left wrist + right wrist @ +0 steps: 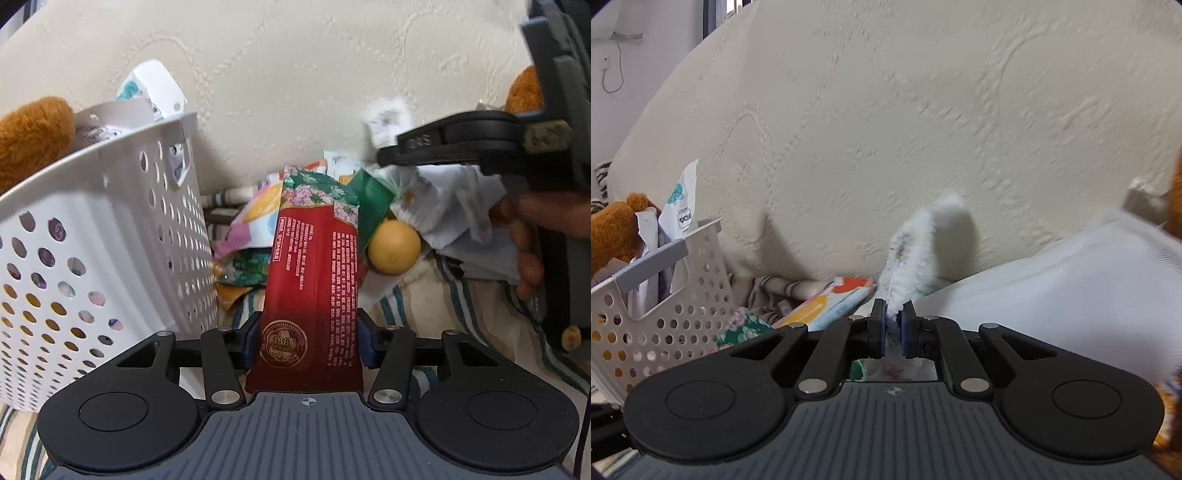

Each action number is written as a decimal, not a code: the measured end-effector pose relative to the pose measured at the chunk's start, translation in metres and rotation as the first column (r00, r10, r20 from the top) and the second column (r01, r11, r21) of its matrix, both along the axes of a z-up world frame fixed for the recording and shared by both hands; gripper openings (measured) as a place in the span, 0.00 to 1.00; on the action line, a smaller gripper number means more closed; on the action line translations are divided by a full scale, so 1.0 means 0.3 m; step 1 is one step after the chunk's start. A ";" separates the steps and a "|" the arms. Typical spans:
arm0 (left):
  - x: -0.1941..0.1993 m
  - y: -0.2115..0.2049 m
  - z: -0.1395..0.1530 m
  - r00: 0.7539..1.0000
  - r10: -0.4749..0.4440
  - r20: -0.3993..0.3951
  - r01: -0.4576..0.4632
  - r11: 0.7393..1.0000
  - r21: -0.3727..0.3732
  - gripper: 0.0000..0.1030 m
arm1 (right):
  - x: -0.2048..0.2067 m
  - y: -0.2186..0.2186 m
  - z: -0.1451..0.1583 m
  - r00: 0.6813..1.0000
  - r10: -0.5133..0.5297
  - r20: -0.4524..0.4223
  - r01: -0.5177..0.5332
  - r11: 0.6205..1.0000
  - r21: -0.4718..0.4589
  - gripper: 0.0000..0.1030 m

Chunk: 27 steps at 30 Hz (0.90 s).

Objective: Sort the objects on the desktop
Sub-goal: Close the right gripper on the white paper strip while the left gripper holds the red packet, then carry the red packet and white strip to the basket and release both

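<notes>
The left gripper (309,341) was clamped on a red packet (314,295), its two fingers pressed against the packet's sides. The packet stood upright between them, its floral green-and-pink top end pointing away from the camera. It sat just to the right of the white perforated basket (110,236), which held papers and white packaging. A brown plush toy (33,136) showed at the basket's far left rim.

Behind the red packet lay a loose pile of packets (255,221) on the striped cloth (424,295). A yellow ball (394,246) rested just right of the red packet, beside a green packet (373,199).

The right gripper (894,328) was closed on a white fluffy cloth item (916,251), the fingers nearly together with only the thin edge of the item between them. The item rose upward and to the right from the fingers. In the left wrist view, the right gripper (384,147) appeared at upper right with the pale item hanging beneath it; the view was blurred there.

A cream textured surface (923,110) filled the background of both views.
</notes>
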<state>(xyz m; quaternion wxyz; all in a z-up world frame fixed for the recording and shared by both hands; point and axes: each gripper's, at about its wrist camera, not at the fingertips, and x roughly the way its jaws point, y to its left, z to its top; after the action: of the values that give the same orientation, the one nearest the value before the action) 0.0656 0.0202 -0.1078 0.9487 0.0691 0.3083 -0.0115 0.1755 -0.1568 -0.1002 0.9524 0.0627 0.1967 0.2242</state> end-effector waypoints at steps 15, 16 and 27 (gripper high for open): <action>-0.087 -0.043 0.126 0.992 -0.037 0.120 0.036 0.999 0.016 0.46 | -0.129 -0.069 0.115 0.990 -0.048 0.132 0.052 0.998 -0.024 0.08; -0.096 -0.045 0.141 0.991 -0.042 0.130 0.040 0.999 0.017 0.46 | -0.137 -0.074 0.127 0.989 -0.050 0.139 0.054 0.998 -0.022 0.08; -0.165 -0.022 0.298 0.974 -0.031 0.226 0.026 0.999 0.027 0.47 | -0.225 -0.073 0.288 0.974 -0.034 0.224 0.043 0.998 -0.036 0.08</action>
<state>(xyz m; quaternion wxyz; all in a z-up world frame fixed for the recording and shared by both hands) 0.0162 0.0136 -0.0185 0.9765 0.0858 0.1974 -0.0136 0.1081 -0.1787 -0.0138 0.9738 0.0215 0.0918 0.2071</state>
